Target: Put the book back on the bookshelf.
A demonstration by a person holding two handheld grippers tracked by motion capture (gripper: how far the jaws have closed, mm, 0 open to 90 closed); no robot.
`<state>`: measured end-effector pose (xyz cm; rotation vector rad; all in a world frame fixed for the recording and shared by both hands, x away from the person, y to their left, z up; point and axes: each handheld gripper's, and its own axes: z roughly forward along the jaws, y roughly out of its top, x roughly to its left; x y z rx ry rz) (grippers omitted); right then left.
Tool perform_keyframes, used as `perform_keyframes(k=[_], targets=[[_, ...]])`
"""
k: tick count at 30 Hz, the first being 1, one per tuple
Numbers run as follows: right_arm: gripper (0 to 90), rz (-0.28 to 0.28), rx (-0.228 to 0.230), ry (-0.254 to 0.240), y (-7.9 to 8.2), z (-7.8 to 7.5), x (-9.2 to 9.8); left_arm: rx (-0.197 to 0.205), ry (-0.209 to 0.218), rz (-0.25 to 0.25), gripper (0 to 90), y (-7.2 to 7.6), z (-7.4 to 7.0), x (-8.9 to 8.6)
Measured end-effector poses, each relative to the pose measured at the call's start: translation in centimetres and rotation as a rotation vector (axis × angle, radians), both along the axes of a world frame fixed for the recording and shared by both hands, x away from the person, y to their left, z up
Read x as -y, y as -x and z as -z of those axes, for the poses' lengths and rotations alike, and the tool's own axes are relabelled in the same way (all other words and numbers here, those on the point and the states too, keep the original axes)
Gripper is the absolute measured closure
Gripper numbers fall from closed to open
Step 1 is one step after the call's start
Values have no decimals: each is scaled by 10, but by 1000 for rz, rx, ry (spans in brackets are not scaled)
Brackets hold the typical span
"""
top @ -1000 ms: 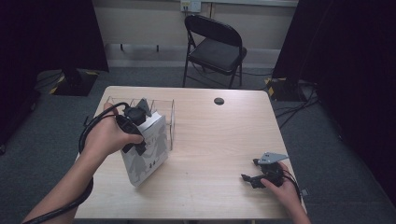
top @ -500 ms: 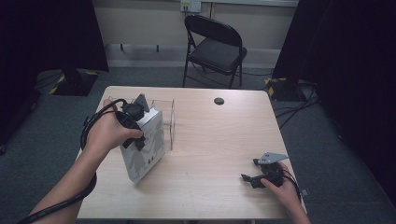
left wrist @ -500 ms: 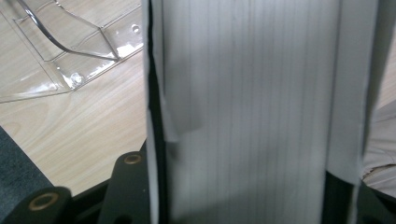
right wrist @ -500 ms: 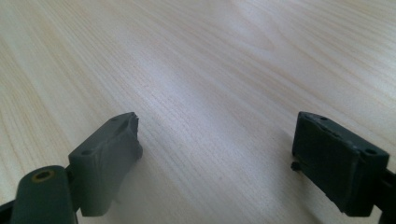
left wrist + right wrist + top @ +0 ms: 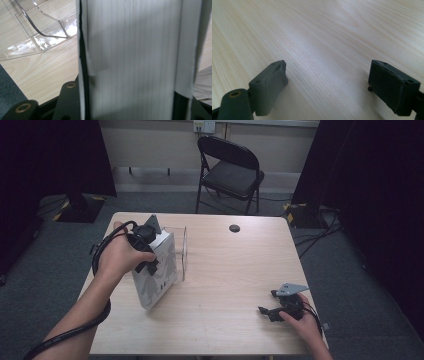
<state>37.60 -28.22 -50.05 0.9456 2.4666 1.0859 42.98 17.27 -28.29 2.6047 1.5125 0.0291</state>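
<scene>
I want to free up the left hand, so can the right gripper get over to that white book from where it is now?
Probably yes. The right gripper rests open near the table's front right corner, and bare wood lies between it and the white book. The left gripper clamps the book's top, so its lower part looks reachable.

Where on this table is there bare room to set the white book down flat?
The widest bare patch of the table lies between the clear stand and the right gripper, running up toward the small black disc. The front edge below the book is bare too. The left side is crowded: book, stand and left gripper together.
</scene>
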Motion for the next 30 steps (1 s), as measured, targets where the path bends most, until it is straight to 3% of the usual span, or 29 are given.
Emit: perform_keyframes(k=[15,18,21,27,28,29,30], targets=[[136,0,0,0,0,0,0,12,-6,-36,527,-10,-1,11],[137,-1,-1,0,0,0,0,-7,7,-98,527,-11,0,13],[136,0,0,0,0,0,0,-3,-11,-87,527,-12,0,16],[136,-1,-1,1,0,0,0,-6,0,-113,527,-16,-1,17],[136,-1,-1,1,0,0,0,4,-2,-108,527,-17,-1,17],[136,0,0,0,0,0,0,11,-15,-61,527,-19,-2,15],[136,0,0,0,0,0,0,11,-18,-71,527,-19,-2,15]])
